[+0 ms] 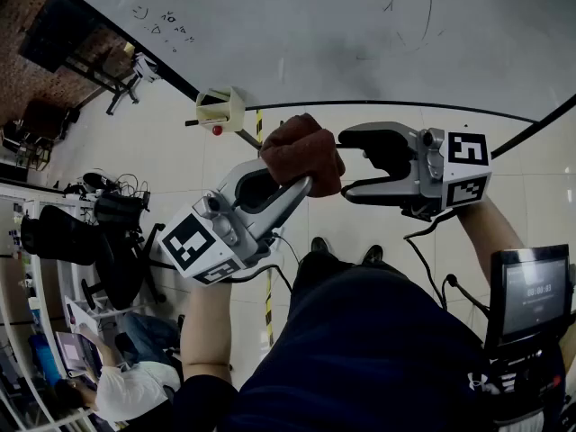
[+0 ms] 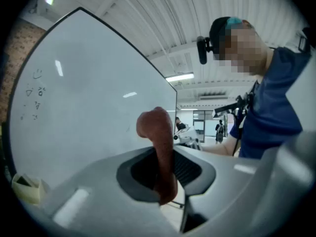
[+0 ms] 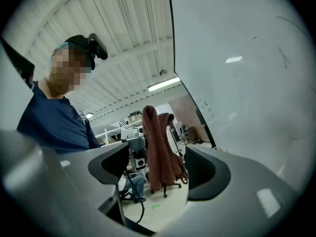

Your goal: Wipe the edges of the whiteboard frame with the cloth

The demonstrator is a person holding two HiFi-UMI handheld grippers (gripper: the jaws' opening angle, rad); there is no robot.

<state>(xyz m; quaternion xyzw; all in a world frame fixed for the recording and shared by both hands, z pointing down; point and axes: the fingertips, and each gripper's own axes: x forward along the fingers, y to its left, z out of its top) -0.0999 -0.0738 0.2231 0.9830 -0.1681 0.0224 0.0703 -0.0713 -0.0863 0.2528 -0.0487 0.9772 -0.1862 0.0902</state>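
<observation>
Head view: wiping not yet begun. The left gripper [image 1: 290, 178] has its jaws clamped on the reddish-brown cloth [image 1: 301, 151], short of the whiteboard frame [image 1: 360, 104]. The right gripper [image 1: 346, 165] has its jaws wide apart beside the cloth, not gripping.

whiteboard [image 1: 315, 34]: cut off by the head view's top and right edges.
marks [image 1: 162, 21] on its left part: too small to read.
cloth [image 2: 160, 147]: lower end hidden between the left gripper [image 2: 165, 174] jaws.
screen [image 1: 538, 291]: right side cropped, print too small to read.
</observation>
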